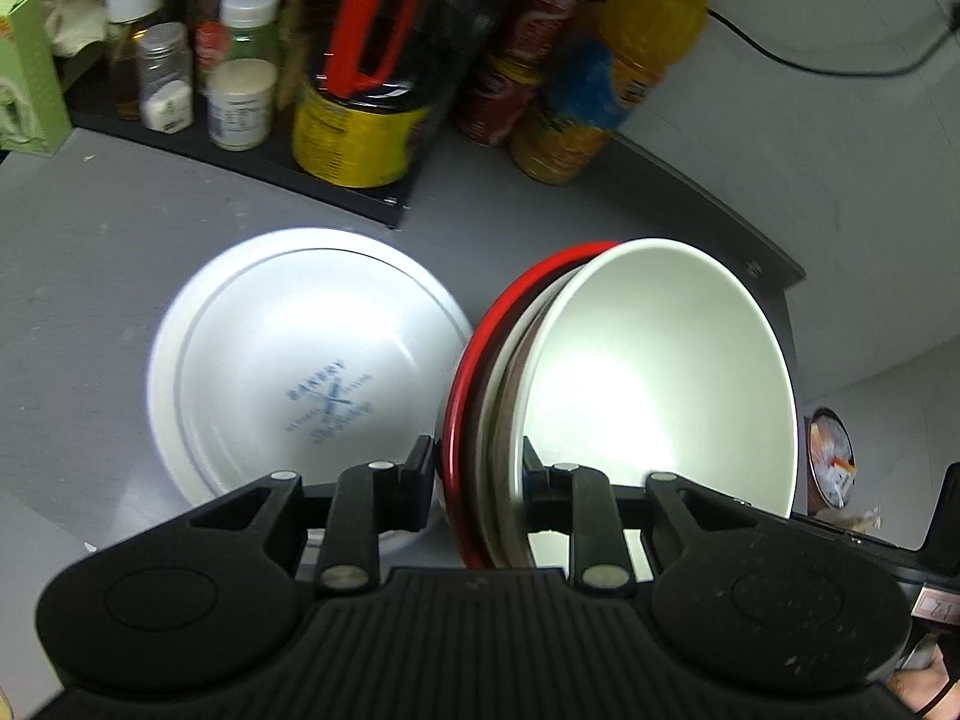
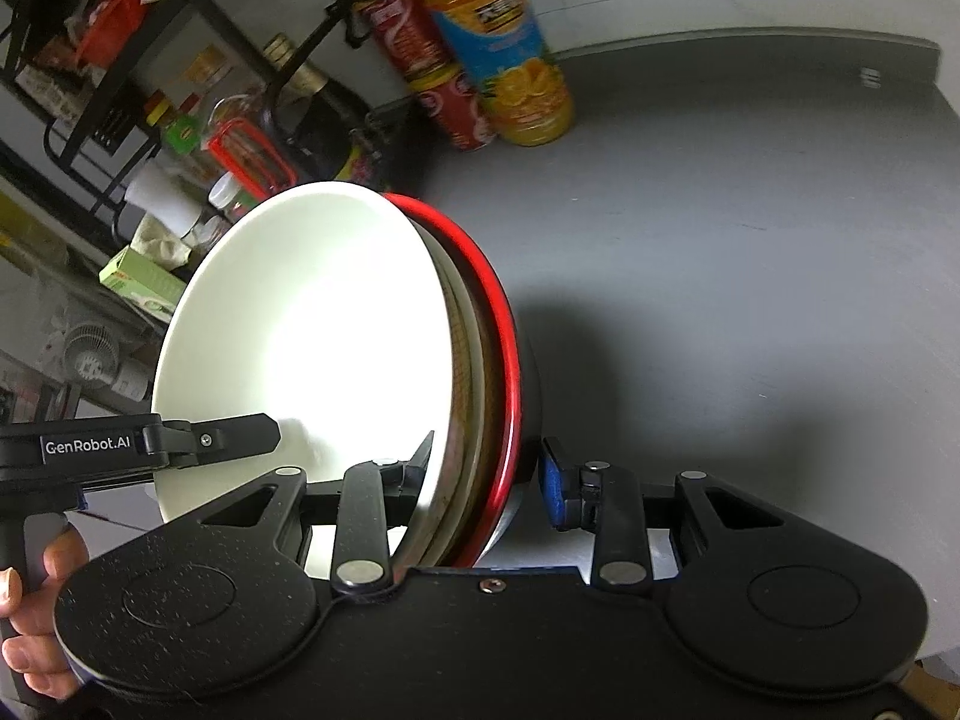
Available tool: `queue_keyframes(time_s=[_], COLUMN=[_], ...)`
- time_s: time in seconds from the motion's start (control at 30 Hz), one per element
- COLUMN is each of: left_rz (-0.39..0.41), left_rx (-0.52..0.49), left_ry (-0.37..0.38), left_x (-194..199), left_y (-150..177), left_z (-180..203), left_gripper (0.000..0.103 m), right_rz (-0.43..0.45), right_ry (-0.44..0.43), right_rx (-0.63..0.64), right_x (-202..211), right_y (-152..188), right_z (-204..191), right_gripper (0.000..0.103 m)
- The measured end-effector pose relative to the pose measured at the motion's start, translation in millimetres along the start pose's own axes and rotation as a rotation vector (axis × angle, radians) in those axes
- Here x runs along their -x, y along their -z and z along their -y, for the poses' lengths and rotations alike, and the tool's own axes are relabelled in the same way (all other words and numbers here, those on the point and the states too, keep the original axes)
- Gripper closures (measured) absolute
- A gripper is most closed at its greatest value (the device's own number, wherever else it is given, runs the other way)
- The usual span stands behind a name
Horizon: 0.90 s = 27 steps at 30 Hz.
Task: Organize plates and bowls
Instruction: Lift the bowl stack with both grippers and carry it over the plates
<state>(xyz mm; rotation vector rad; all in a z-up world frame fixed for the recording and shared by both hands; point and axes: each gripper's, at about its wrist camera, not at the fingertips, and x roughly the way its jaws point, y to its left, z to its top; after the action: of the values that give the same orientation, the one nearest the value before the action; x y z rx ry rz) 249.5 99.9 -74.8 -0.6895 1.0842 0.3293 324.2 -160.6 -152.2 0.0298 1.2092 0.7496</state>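
A stack of nested bowls stands on edge above the grey table: a white bowl [image 1: 660, 372] innermost, a brownish one behind it, and a red-rimmed bowl [image 1: 480, 348] with a black outside. My left gripper [image 1: 474, 468] is shut on the stack's lower rim, one finger inside the white bowl. In the right wrist view my right gripper [image 2: 486, 471] clamps the same rim from the other side, across the white bowl [image 2: 312, 330] and the red-rimmed bowl [image 2: 507, 336]. A white plate [image 1: 288, 360] with a blue logo lies flat on the table, left of the stack.
A black rack tray [image 1: 360, 198] at the back holds jars and a large dark bottle [image 1: 372, 90]. Red cans [image 2: 432, 60] and an orange juice bottle [image 2: 504, 48] stand against the wall. Bare grey table [image 2: 750, 240] extends to the right. A hand [image 2: 36, 630] grips the left gripper's handle.
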Motion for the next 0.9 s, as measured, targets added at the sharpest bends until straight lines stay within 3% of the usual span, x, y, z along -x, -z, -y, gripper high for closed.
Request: queue_keyframes(time_s=[0.43, 0.9], left_rz=[0.012, -0.032], left_rx=[0.110, 0.165], left_ry=[-0.038, -0.065], left_x=[1.2, -15.2], left_y=[-25.1, -37.7], left_z=[-68.6, -113.1], left_gripper=[0.078, 0.078], right_rz=[-0.082, -0.176], right_ry=[-0.013, -0.017], right_rx=[0.094, 0.123], right_x=[-51.5, -90.7], right_y=[-19.7, -24.5], right_z=[-50.4, -70.6], right_gripper=[0.070, 0.070])
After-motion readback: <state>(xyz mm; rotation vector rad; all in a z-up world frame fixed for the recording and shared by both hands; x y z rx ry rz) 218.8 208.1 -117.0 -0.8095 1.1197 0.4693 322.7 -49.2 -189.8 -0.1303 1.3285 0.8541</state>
